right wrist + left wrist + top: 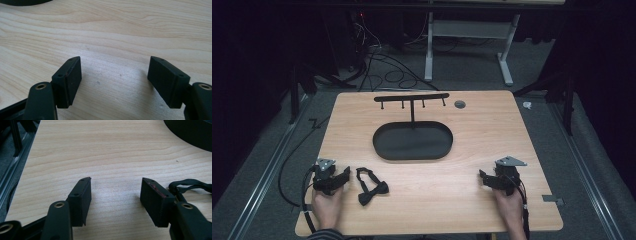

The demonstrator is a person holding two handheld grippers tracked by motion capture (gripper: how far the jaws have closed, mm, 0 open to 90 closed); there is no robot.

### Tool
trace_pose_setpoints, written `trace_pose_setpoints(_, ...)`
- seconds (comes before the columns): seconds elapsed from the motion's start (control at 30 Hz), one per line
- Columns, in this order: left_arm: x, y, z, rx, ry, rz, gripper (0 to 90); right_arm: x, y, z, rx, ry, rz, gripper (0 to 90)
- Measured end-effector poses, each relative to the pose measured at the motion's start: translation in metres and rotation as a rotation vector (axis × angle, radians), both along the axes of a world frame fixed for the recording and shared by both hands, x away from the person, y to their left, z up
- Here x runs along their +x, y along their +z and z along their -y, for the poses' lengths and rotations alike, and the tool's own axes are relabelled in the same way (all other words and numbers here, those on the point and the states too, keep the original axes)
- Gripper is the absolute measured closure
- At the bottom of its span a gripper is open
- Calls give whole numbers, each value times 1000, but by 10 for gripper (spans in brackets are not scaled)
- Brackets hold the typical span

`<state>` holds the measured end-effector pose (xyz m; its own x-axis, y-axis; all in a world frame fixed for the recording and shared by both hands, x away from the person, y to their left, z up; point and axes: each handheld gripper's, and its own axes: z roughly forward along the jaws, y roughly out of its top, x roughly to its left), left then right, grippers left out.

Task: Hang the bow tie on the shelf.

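Observation:
A black bow tie (372, 186) with its strap lies on the wooden table (472, 130), just right of my left gripper (343, 175). In the left gripper view my left gripper (115, 187) is open over bare wood, and the bow tie's strap (191, 185) shows beside the right jaw. My right gripper (482, 176) rests at the front right of the table. Its own view shows my right gripper (115, 67) open with nothing between the jaws. A black oval tray (382, 147) with a hook stand (412, 97) sits mid-table.
A small round grommet (459, 104) is set in the table at the back. Cables (387, 70) and a desk frame (467, 35) lie on the floor behind. The tray's dark rim (190, 132) shows at the top right of the left gripper view.

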<state>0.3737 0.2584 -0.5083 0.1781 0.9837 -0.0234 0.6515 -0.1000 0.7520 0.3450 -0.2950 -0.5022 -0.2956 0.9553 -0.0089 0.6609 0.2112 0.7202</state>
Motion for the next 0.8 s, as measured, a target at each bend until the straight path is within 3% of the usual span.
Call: trace_pose_setpoints(0.8,0,0,0,-1,-6,-3,412,-1,0,-1,-7,36,4,284)
